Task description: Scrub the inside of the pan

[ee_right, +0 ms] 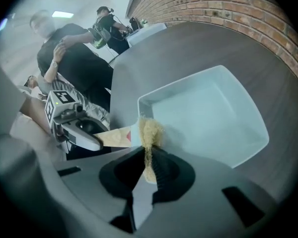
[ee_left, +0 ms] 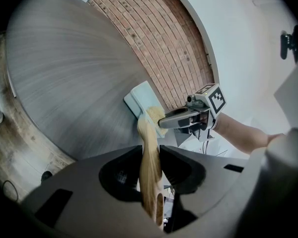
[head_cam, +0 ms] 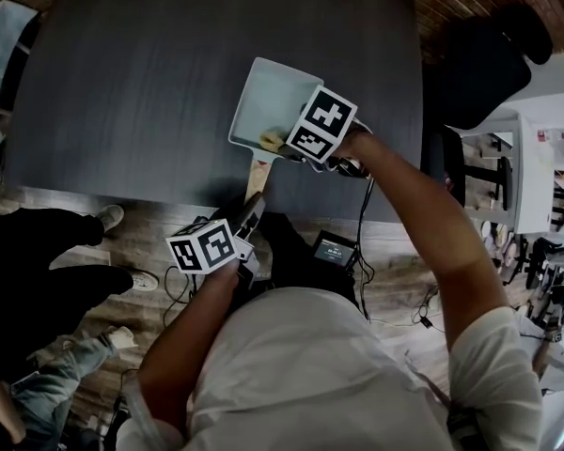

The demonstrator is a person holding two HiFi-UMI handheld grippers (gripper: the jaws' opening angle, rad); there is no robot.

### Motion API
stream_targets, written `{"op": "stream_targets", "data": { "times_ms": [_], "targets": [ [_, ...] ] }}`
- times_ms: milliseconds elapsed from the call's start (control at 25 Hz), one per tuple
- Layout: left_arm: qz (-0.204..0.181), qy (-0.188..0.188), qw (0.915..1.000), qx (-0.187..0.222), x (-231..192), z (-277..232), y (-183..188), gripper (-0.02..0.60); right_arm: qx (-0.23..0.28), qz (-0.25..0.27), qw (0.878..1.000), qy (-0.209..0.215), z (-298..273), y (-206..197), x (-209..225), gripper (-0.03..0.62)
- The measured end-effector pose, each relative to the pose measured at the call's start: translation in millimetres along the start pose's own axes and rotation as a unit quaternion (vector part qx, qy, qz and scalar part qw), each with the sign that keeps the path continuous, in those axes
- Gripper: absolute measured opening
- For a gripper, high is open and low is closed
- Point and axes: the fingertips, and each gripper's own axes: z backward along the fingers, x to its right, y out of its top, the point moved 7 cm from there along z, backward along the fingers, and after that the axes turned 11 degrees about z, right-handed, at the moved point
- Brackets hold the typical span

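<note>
Pan (head_cam: 263,101) is square with rounded corners, pale blue-white with shallow sloped walls, open side up. It's on the dark table (head_cam: 169,83) near the front edge, turned with one corner pointing away from you. Its light wooden handle (head_cam: 256,178) sticks out past that edge toward you, with a small red mark where it meets the pan. Your left gripper (head_cam: 249,214) is clamped on the handle. Scrub pad (head_cam: 271,140) is yellow-tan and coarse, pinched edge-on in your right gripper (head_cam: 284,145). It's touching the pan rim at the handle-side corner, right above the handle joint.
</note>
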Motion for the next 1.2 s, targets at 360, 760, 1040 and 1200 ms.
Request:
{"op": "stream_targets", "data": {
  "times_ms": [360,760,1040,1200],
  "targets": [
    [-0.001,-0.001,1.0000,-0.004,2,-2,1,0.106,0.112,-0.031,0.991,-0.073,56,-11,18,0.043],
    [0.001,-0.010,0.9998,-0.018,0,-4,-4,0.106,0.080,-0.143,0.946,-0.280,76,-64,87,0.044],
    [-0.005,-0.013,0.9996,-0.024,0,-4,-4,0.106,0.068,-0.191,0.934,-0.295,68,-69,107,0.044],
    [-0.012,-0.016,0.9992,-0.034,2,-6,-6,0.106,0.059,-0.200,0.935,-0.287,61,-69,110,0.044]
  ]
}}
